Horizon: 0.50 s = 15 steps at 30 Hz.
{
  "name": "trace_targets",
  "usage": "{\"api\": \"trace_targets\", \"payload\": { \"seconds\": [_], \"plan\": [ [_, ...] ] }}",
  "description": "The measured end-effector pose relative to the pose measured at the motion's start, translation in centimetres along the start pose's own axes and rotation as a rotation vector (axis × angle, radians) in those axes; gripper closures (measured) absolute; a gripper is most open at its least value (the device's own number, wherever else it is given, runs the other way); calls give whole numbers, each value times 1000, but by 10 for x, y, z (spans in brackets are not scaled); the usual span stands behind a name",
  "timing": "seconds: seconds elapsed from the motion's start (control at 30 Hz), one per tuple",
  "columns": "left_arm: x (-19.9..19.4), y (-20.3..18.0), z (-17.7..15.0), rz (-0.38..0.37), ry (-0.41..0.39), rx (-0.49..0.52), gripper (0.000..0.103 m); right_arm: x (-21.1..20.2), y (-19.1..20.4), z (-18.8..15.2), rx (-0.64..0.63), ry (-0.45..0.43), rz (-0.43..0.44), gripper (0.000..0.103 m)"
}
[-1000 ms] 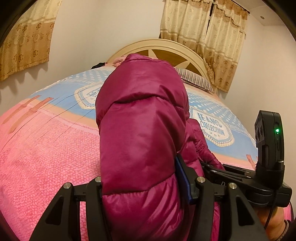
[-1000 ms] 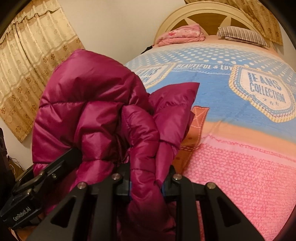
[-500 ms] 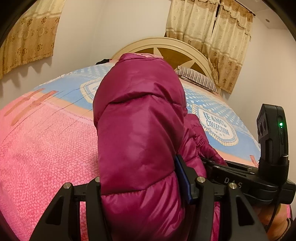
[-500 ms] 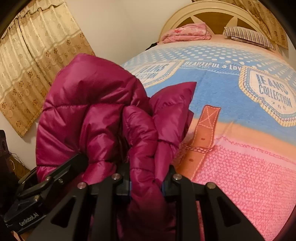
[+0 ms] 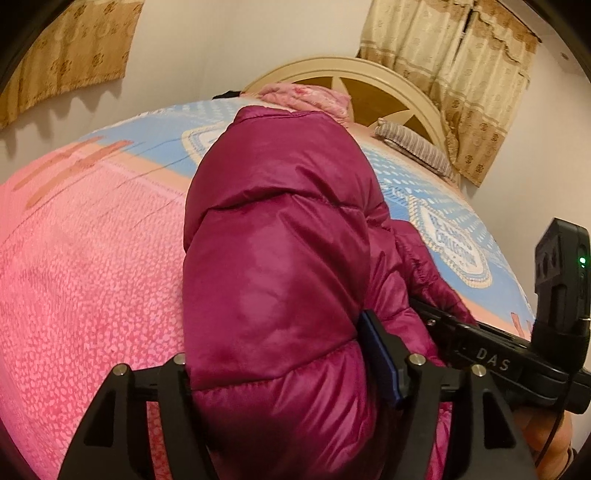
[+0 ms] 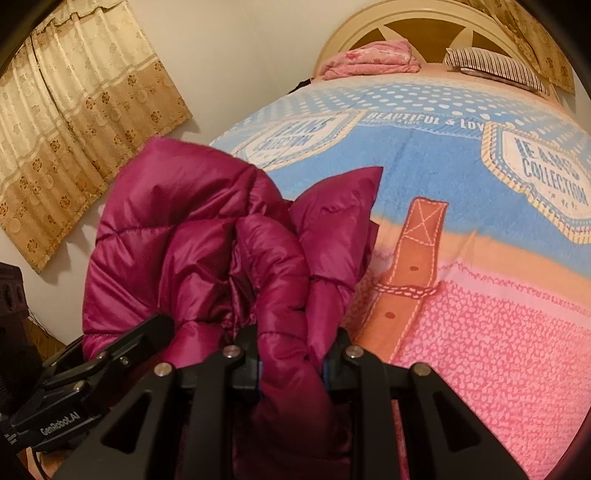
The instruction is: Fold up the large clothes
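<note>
— Where's the jacket now, and what have you got of it?

— The bed (image 6: 498, 332) takes up nearly everything: a wide fleecy cover, pink and pebbled near me, blue with printed badges further up. The puffer jacket (image 5: 280, 266) is bunched at its near edge, between my two grippers. My left gripper (image 5: 291, 376) has a fat quilted roll between its jaws; they have just been opening, and I cannot tell whether the pads press on it at this moment. My right gripper (image 6: 291, 354) is narrow, pinched tight on a thinner fold.

— What worries you?

— The shell is slick, glossy magenta nylon, padded in soft bulging tubes. If my left jaws let go while the roll is off the cover, I'd expect it to slump and spring open, undoing the fold. The right pinch could also slip, since the filling squashes and the fabric slides. And the grippers sit close together, so they might knock.

— Anything else about?

— A folded pink blanket (image 6: 369, 59) and a striped pillow (image 6: 495, 68) by the curved headboard (image 6: 424, 22), well apart from the jacket.
</note>
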<state>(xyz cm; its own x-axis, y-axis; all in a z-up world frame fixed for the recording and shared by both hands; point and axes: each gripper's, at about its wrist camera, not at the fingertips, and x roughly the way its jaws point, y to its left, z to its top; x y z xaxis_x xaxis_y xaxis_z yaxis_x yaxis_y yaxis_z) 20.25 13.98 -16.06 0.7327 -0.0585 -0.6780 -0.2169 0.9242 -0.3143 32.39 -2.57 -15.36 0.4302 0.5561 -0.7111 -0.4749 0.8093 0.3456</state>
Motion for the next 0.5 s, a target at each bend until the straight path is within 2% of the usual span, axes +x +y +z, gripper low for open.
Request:
{"api": "trace_targets", "payload": {
  "seconds": [0.27,0.5],
  "plan": [
    [6,7,-5,52,31,-31,23,7,-1,-2,4,8,-16,72],
    [5,7,-8,92,28,-7,16,13,-9,-6,23,14,-31,63]
  ]
}}
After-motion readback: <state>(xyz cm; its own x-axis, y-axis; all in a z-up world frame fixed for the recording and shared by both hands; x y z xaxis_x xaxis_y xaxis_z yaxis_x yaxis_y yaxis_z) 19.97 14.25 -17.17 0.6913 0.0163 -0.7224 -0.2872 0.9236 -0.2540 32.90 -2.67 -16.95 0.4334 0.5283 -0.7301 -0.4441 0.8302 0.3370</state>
